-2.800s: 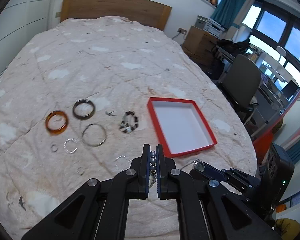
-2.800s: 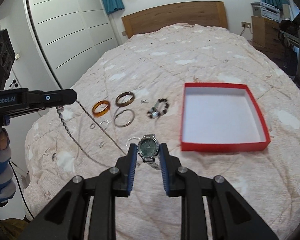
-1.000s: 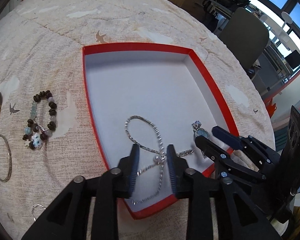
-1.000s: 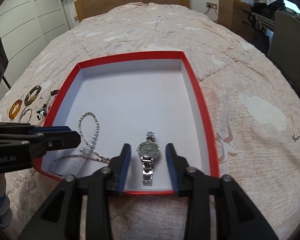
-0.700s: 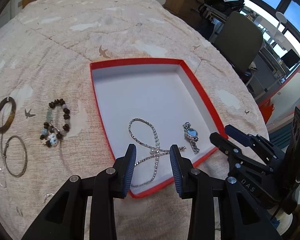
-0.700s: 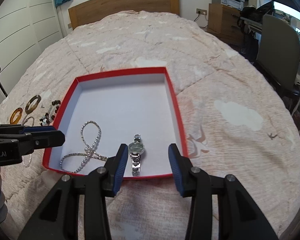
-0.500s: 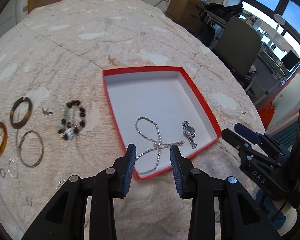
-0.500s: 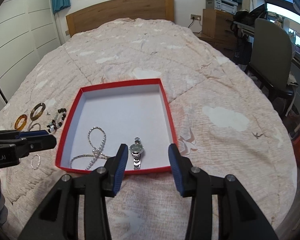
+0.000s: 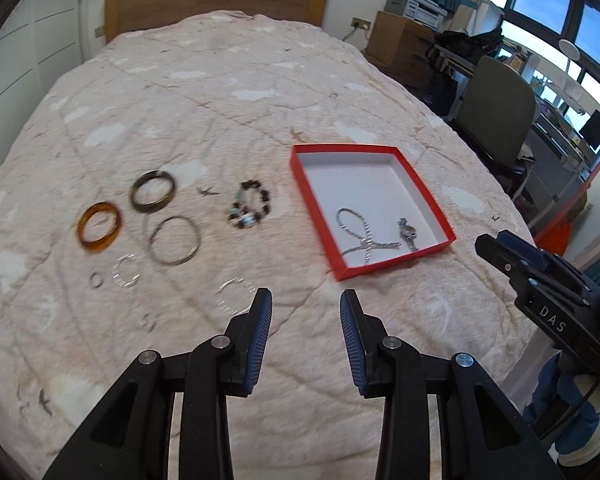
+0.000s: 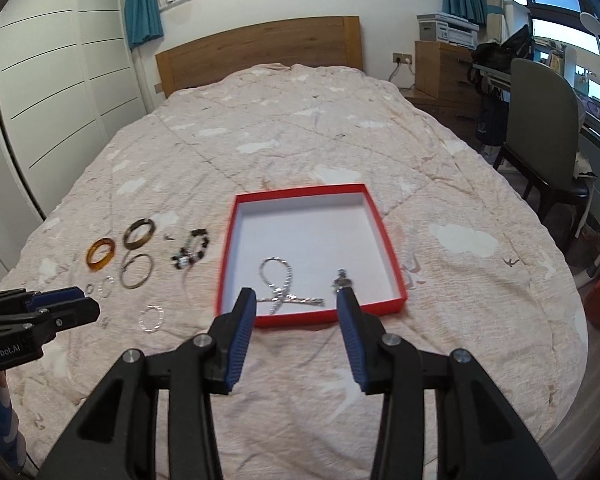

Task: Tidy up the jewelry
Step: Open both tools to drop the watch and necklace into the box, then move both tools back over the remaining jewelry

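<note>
A red box (image 9: 312,192) (image 10: 388,240) with a white inside lies on the bed. In it lie a silver necklace (image 9: 360,236) (image 10: 280,284) and a watch (image 9: 407,233) (image 10: 341,281). To its left on the quilt lie a beaded bracelet (image 9: 250,204) (image 10: 190,250), an amber bangle (image 9: 99,227) (image 10: 100,253), a dark bangle (image 9: 153,191) (image 10: 139,233), a thin metal bangle (image 9: 175,246) (image 10: 137,271) and small silver rings (image 9: 126,272) (image 10: 153,319). My left gripper (image 9: 305,312) (image 10: 60,304) is open and empty, near the bed's front. My right gripper (image 10: 296,312) (image 9: 500,248) is open and empty, just short of the box.
A pink quilt (image 9: 220,80) covers the bed, with a wooden headboard (image 10: 260,52) behind. A grey chair (image 10: 548,136) and a desk stand to the right, white wardrobe doors (image 10: 52,92) to the left.
Both grippers let go of the necklace and the watch in the box, opened wider and drew back and up from it. The left view swung left toward the bangles.
</note>
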`<state>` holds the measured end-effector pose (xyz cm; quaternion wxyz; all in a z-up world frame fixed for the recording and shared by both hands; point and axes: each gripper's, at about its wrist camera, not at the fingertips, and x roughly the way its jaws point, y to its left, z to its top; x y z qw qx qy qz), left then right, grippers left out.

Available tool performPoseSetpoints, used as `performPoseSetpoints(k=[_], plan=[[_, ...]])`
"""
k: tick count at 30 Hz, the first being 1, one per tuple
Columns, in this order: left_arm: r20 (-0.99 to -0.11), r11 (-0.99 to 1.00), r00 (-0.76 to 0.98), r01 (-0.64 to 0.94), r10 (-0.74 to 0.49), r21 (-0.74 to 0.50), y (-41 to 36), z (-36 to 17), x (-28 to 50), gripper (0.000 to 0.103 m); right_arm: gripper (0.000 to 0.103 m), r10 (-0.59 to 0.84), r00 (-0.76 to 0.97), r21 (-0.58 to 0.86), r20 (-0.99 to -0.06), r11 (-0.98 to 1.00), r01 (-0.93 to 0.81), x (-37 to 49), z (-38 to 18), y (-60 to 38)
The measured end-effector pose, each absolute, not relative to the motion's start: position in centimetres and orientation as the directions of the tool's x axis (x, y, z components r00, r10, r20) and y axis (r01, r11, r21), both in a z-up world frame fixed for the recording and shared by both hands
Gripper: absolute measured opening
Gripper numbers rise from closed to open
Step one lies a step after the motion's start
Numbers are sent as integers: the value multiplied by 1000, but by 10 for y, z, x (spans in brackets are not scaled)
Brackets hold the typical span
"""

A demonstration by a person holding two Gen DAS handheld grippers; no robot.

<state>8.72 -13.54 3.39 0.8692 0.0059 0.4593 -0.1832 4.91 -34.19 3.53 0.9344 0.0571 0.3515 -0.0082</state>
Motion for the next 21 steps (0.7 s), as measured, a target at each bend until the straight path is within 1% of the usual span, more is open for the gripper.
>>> performPoseSetpoints(k=[9, 15, 21], plan=[[-763, 972, 604, 185, -231, -147, -51, 57, 47, 35, 41, 79, 767, 96, -637, 995, -23, 16, 55, -287], [-753, 982, 630, 113, -190, -154, -12, 55, 33, 36, 41, 96, 770, 70, -631, 995, -66, 6, 66, -256], [-756, 987, 637, 45, -149, -156, 17, 46, 30, 36, 41, 108, 760, 62, -641, 994, -89, 6, 65, -238]])
